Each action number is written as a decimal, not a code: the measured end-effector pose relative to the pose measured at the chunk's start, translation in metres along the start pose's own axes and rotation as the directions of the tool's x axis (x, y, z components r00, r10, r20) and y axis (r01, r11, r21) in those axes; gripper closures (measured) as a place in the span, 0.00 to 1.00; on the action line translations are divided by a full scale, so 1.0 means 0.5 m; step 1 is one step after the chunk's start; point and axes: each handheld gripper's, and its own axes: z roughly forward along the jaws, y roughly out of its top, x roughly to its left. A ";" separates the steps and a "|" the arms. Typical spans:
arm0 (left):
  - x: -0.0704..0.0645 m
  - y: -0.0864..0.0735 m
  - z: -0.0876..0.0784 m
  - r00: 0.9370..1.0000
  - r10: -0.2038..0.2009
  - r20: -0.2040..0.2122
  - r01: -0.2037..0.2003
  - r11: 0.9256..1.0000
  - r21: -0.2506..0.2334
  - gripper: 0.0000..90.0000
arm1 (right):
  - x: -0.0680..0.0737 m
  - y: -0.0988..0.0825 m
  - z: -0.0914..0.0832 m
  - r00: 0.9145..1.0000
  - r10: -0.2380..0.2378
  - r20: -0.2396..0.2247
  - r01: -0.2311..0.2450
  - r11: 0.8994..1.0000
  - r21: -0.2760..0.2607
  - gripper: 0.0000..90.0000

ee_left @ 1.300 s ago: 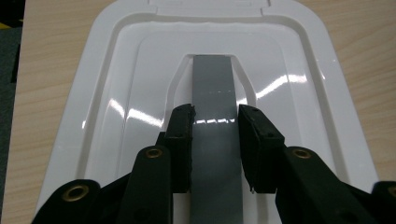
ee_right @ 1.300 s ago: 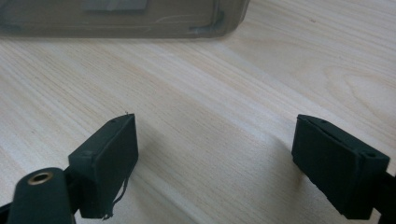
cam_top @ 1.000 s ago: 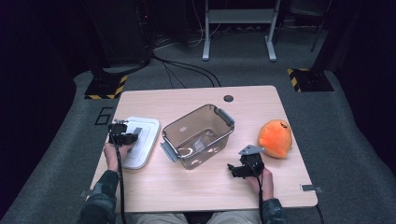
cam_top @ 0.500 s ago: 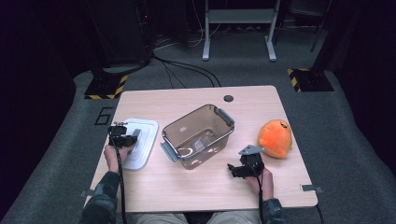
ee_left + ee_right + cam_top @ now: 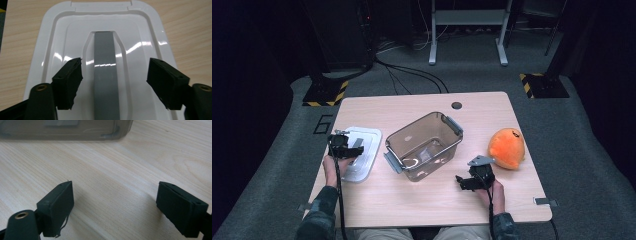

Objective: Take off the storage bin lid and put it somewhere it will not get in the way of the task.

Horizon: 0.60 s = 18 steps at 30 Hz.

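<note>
A white lid [image 5: 360, 152] with a grey handle strip [image 5: 105, 75] lies flat at the table's left. My left gripper [image 5: 346, 148] hovers over it, open, its jaws straddling the grey strip [image 5: 113, 83] without touching it. A clear brownish bin [image 5: 424, 145] with grey latches stands empty at mid-table. An orange plush toy [image 5: 507, 148] rests at the right. My right gripper [image 5: 472, 179] sits low over bare wood between bin and toy, open, nothing between its jaws [image 5: 115, 207]. The bin's lower wall [image 5: 65, 130] lies just ahead of it.
The wooden table [image 5: 422, 210] has a round cable hole [image 5: 456, 105] near its far edge. Bare wood stretches along the front. Beyond the table are grey carpet, black cables and a metal stand's legs [image 5: 467, 30].
The left gripper has shifted slightly over the lid. The right gripper, bin and toy are unmoved.
</note>
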 end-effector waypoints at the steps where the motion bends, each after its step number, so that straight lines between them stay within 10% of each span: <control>1: -0.004 -0.001 -0.004 1.000 0.008 0.000 -0.008 1.000 -0.008 0.24 | 0.000 0.000 0.000 1.000 -0.001 0.000 0.001 1.000 0.000 0.15; 18: -0.086 -0.052 -0.063 0.984 0.136 0.115 -0.130 0.990 -0.062 0.00 | 0.000 0.000 0.000 1.000 0.001 0.000 -0.001 1.000 0.000 0.15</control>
